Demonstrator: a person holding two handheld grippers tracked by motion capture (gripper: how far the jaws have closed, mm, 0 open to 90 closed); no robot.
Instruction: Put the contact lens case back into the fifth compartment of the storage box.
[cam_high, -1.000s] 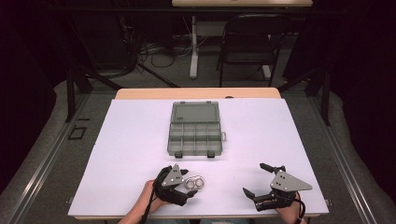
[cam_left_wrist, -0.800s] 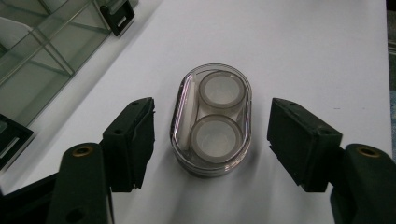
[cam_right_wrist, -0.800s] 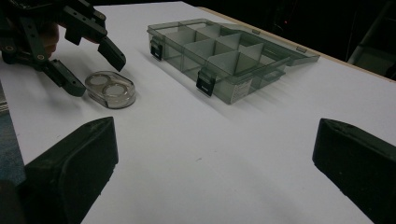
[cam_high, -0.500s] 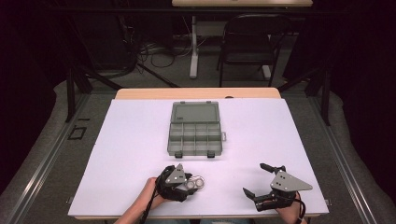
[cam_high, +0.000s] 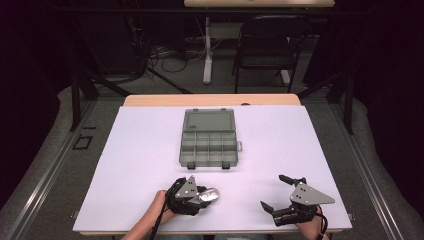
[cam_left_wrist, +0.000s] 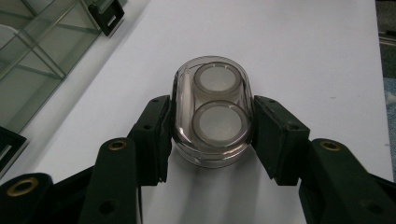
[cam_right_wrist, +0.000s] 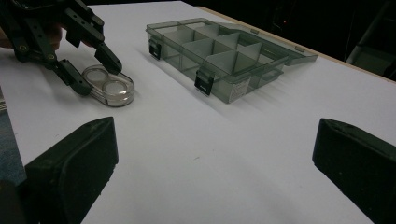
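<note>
A clear oval case (cam_left_wrist: 212, 112) with two white round discs inside rests on the white table top (cam_high: 150, 165) near the front edge. My left gripper (cam_left_wrist: 212, 128) is shut on it, one jaw pressed to each long side. The high view shows that case (cam_high: 210, 195) sticking out to the right of the left gripper (cam_high: 200, 196). In the right gripper view, the left gripper (cam_right_wrist: 95, 74) and the case (cam_right_wrist: 112, 91) lie at the upper left. My right gripper (cam_high: 273, 191) stands wide open at the front right, nothing between its fingers (cam_right_wrist: 74, 163).
A smoky grey compartment box (cam_high: 209, 145) lies in the middle of the table with its lid (cam_high: 208, 121) folded back; its compartments (cam_right_wrist: 219, 56) look empty. A corner of the box (cam_left_wrist: 32, 60) is near the left gripper. A chair (cam_high: 265, 45) stands beyond the table.
</note>
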